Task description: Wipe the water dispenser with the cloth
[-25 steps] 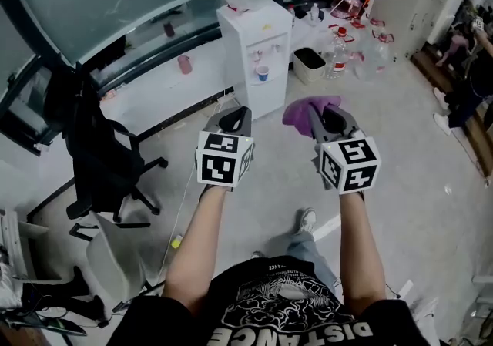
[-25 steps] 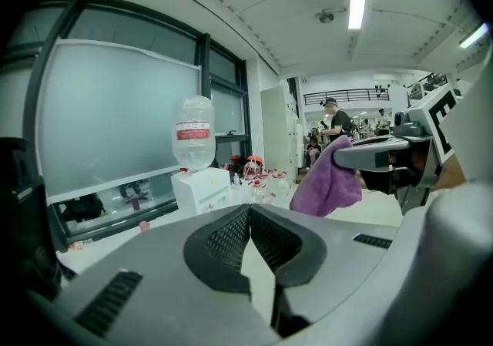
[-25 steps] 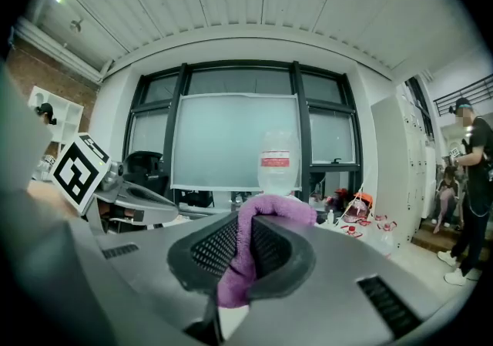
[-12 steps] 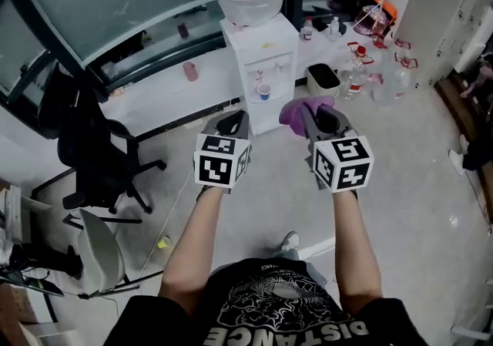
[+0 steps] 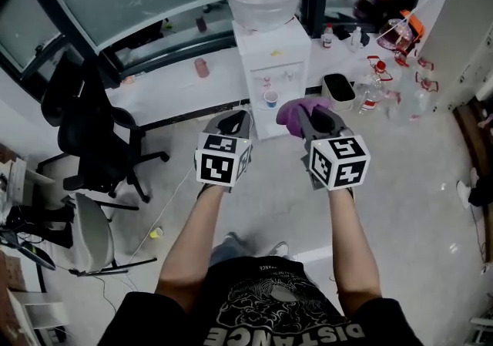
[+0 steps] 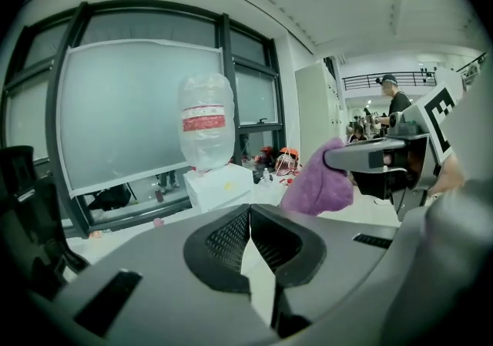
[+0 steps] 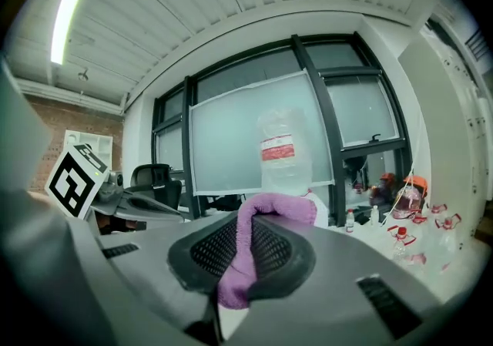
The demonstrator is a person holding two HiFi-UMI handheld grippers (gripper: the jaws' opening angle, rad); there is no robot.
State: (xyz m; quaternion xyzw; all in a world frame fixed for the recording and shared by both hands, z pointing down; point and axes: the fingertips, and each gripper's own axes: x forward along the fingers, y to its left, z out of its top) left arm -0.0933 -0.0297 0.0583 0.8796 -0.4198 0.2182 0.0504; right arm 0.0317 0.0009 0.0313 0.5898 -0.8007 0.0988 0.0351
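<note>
Head view first: standing well back from the water dispenser (image 5: 271, 67), bare floor between, so no wiping yet. Holding the left gripper (image 5: 240, 117) and right gripper (image 5: 308, 117) out side by side, both aimed at the white cabinet, probably so as to arrive ready to work. Carrying the purple cloth (image 5: 291, 111) bunched at the tip of the right tool, high off the floor.

Left gripper view next: closed up with nothing between the jaws, likely idle as the spare tool. Looking toward the dispenser under its upturned bottle (image 6: 204, 121), with the cloth hanging from the other tool at right.

Right gripper view last: clamped on a fold of the cloth, with a loop draped over the top and a tail below, presumably so that a padded face meets the surface first. Pointing straight at the dispenser ahead.
</note>
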